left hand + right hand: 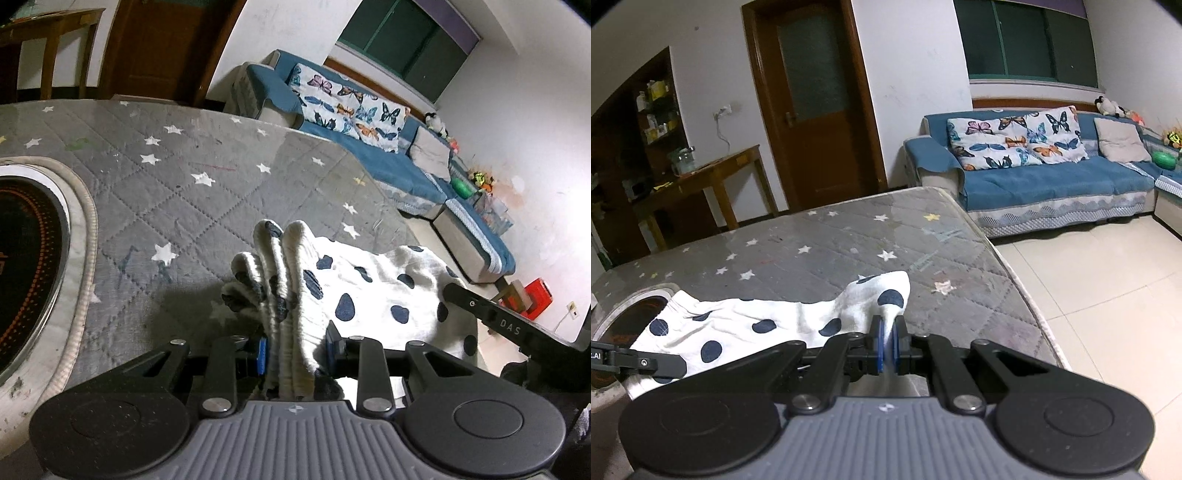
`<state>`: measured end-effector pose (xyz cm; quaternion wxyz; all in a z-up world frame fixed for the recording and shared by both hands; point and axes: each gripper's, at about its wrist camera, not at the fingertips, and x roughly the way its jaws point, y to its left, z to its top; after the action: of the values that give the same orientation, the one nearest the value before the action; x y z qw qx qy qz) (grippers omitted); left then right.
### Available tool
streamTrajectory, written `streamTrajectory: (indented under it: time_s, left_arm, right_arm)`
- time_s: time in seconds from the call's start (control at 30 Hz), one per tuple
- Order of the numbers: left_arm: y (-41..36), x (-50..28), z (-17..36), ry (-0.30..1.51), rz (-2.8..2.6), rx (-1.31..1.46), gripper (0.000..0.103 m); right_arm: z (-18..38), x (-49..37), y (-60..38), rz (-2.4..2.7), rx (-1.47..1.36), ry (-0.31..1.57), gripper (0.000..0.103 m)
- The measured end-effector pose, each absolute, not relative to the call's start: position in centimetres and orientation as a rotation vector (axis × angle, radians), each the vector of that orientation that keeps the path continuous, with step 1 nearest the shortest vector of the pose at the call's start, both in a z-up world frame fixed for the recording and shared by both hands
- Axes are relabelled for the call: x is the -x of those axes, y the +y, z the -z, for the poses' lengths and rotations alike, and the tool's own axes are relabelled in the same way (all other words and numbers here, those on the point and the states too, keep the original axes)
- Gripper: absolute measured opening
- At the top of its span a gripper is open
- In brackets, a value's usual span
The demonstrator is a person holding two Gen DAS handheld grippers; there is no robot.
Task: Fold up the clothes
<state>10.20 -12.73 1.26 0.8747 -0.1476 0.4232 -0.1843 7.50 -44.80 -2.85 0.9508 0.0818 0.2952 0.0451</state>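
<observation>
A white garment with dark blue dots [373, 291] lies on the grey star-patterned table cover [177, 177]. My left gripper [295, 350] is shut on its gathered elastic waistband [291, 266], which bunches up between the blue pads. In the right wrist view the garment [746, 325] stretches from left to centre. My right gripper [886, 347] is shut on a corner of it [890, 299], lifted slightly off the cover [849, 251]. The left gripper's arm [635, 362] shows at the left edge.
A round black inset with a metal rim [33, 258] sits in the table at the left. A blue sofa with butterfly pillows [1052, 173] stands beyond the table. A wooden side table [713, 184] and door [816, 103] are behind. Tiled floor [1108, 295] lies right of the table edge.
</observation>
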Motion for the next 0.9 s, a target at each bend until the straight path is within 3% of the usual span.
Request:
streamTrajectory:
  time_s: [0.53,0.7,0.9]
  left_arm:
    - [-13.1,-10.2,-0.8,0.908,0.382,0.258,0.037]
    - [-13.2,-9.9,-1.3,0.901,0.386,0.233,0.046]
    - [-12.4,-10.2,-2.3,0.869,0.368,0.216,0.055]
  right_arm:
    - [5.1,-8.6,-44.6,-0.073,-0.144,0.664,0.008]
    - [4.7,-9.0,-44.6,-0.078,-0.144,0.661,0.017]
    - [4.3,-9.5,-44.6,-0.084,-0.143,0.657,0.017]
